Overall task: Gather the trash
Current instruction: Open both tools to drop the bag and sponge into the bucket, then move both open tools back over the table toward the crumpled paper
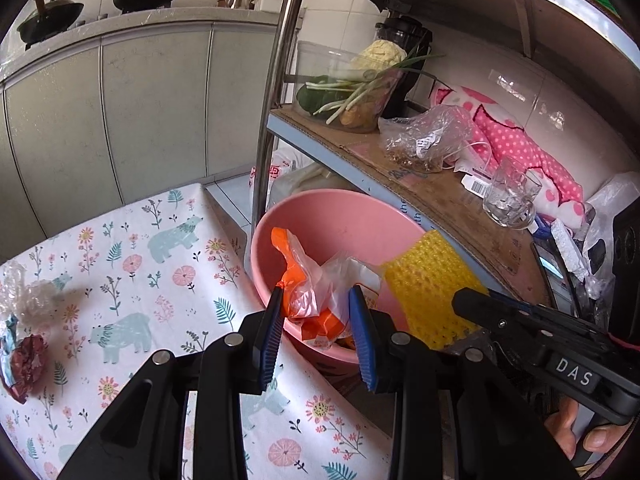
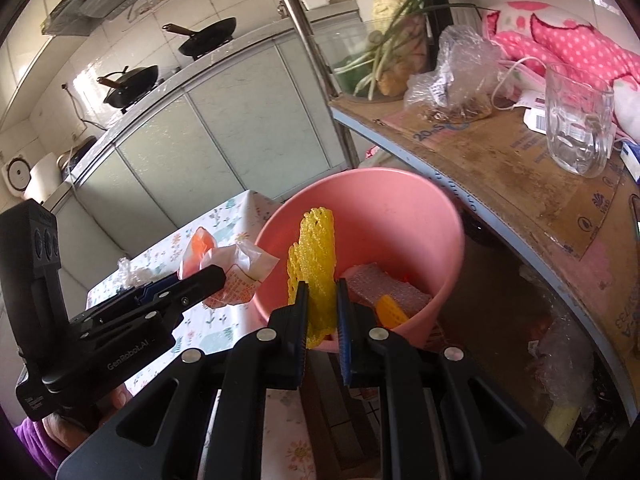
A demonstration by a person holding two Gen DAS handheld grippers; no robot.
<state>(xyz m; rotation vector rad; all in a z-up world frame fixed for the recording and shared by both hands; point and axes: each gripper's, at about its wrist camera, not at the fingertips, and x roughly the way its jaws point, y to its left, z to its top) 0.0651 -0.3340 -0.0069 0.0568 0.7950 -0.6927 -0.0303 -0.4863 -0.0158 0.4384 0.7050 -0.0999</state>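
A pink bin (image 1: 340, 216) (image 2: 384, 200) stands beside the table, under the shelf. My left gripper (image 1: 316, 300) is shut on an orange and clear plastic bag (image 1: 312, 280), held over the bin's near rim; the bag also shows in the right wrist view (image 2: 232, 264). My right gripper (image 2: 322, 292) is shut on a yellow foam net (image 2: 316, 256) (image 1: 428, 276), held upright over the bin. Bubble wrap and an orange piece (image 2: 390, 308) lie in the bin. A crumpled clear wrapper (image 1: 28, 296) and a dark red wrapper (image 1: 26, 364) lie on the table's left.
The table has a floral bear-print cloth (image 1: 132, 264). The metal shelf (image 1: 440, 192) beside the bin carries a glass mug (image 1: 510, 196), a clear bag (image 1: 424, 136), vegetables and pink cloth. Cabinets with woks stand behind.
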